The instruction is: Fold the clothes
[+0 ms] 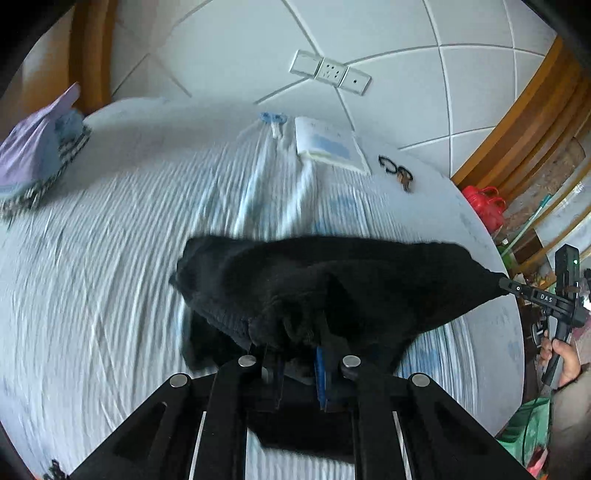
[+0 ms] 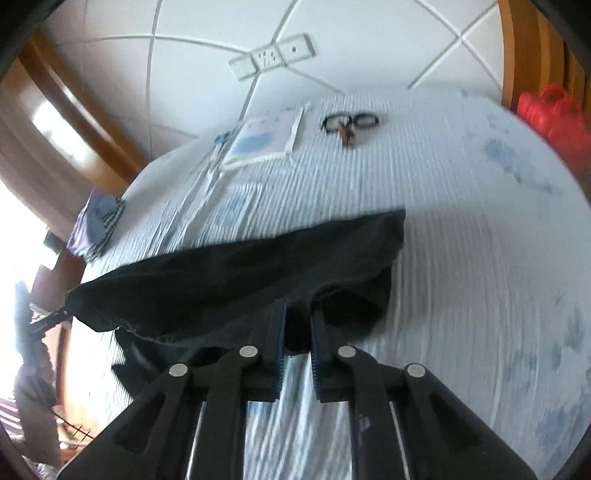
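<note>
Bedsheet [image 1: 110, 258] striped pale blue, black garment [image 1: 332, 280] lifted, padded white headboard [image 1: 388, 33]

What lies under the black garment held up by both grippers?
Under the black garment, pinched by the left gripper and right gripper, lies the striped bedsheet. Anything directly beneath its folds is hidden.

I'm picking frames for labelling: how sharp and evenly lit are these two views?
Left wrist: the striped bedsheet is smeared by motion, the black garment lacks detail, the fisheye bends the wall. Right wrist: blur overall, with blown-out glare at the left edge.
</note>
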`<state>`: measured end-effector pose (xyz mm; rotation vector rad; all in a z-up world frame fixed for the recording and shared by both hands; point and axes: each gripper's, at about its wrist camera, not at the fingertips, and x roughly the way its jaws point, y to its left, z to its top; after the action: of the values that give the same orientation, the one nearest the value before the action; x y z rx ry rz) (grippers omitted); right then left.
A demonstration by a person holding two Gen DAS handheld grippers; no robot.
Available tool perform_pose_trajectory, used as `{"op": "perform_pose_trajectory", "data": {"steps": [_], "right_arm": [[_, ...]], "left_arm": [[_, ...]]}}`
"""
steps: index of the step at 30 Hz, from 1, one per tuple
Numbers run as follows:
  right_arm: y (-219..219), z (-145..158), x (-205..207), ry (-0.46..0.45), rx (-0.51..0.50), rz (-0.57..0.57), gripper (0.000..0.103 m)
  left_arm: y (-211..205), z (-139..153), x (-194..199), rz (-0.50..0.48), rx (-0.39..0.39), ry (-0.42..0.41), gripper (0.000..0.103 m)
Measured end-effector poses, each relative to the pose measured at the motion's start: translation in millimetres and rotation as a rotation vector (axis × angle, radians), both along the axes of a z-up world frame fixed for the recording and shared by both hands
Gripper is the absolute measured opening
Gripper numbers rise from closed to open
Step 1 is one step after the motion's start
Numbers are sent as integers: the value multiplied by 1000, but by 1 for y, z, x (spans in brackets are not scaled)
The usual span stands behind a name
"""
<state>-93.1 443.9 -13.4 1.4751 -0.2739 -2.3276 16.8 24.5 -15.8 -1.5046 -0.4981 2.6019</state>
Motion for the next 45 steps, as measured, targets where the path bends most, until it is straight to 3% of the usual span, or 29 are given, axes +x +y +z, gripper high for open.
{"op": "perform_pose_trajectory", "data": {"steps": [6, 8, 12, 16, 18, 22, 26, 32, 37, 42, 45], "right_arm": [[30, -44, 13, -105, -8, 75, 12], [37, -53, 14, -125, -17, 100, 12], [37, -47, 7, -93, -42, 155, 12], [34, -28, -2, -55, -88, 167, 12], [34, -17, -2, -30, -95, 165, 12], [30, -19, 1, -33, -27, 185, 16], [26, -44, 4, -83, -5, 181, 34], [18, -70, 18, -121, 9, 194, 35], [9, -81, 32, -138, 17, 217, 35], [-5, -81, 43, -126, 12, 236, 36], [-14, -77, 52, -106, 10, 257, 51]], "left_arm": [[28, -37, 54, 107, 30, -101, 14], [33, -40, 63, 133, 27, -98, 16], [39, -35, 58, 164, 20, -83, 14], [28, -7, 50, 212, 102, -55, 17], [30, 2, 56, 198, 72, -53, 22], [44, -11, 73, 169, -93, -102, 53], [46, -41, 88, 171, -148, -137, 54], [56, -61, 97, 159, -256, -99, 54], [77, -66, 81, 100, -331, -64, 54], [90, -70, 72, 40, -293, -59, 54], [93, -62, 83, 19, -253, -29, 54]]}}
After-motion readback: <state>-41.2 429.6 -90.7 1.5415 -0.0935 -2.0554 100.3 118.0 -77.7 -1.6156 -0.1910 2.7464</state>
